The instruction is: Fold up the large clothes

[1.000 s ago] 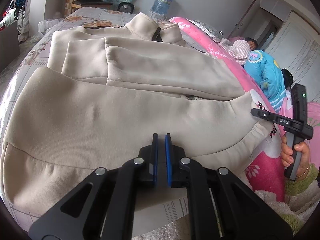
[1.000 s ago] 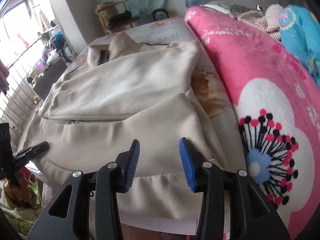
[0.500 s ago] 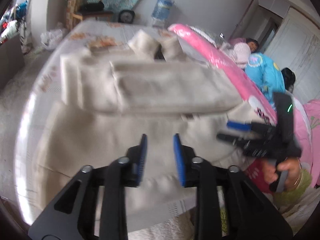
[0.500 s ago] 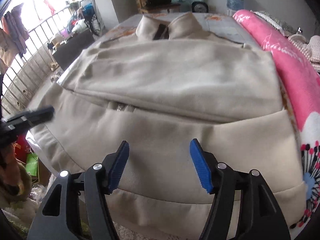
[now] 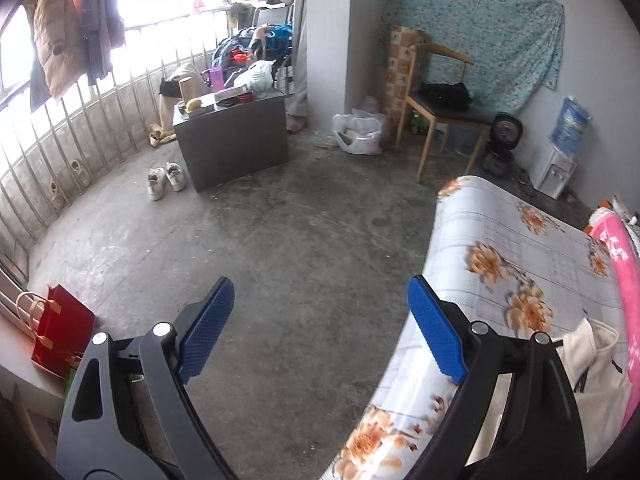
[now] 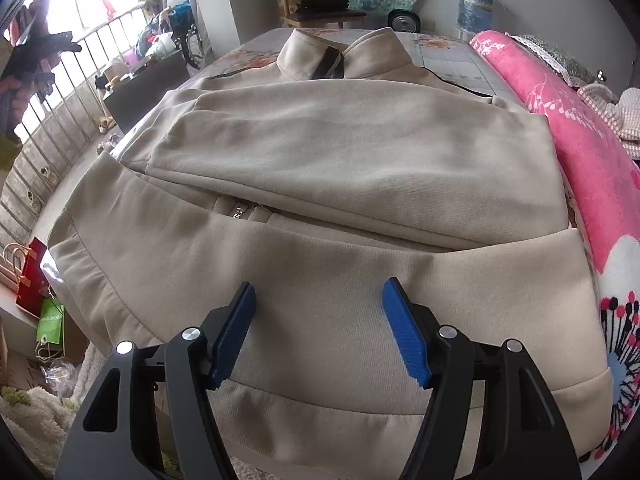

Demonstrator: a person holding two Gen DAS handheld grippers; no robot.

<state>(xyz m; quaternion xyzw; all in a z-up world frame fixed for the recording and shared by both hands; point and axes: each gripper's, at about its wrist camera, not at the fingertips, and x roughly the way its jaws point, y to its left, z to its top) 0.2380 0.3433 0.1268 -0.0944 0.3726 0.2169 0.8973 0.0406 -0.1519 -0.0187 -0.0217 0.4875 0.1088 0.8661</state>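
Over the bed (image 6: 452,60), the cream jacket (image 6: 320,184) lies sleeves-folded as the left gripper (image 5: 320,328), jaws still opening and empty, has swung toward bare floor at nine o'clock, while the right gripper (image 6: 318,328) hovers half-open, empty, above the hem, freeing the next fold.

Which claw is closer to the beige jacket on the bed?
Right. The right claw hovers open over the beige jacket; the left claw, opening and empty, points at the floor beside the bed.
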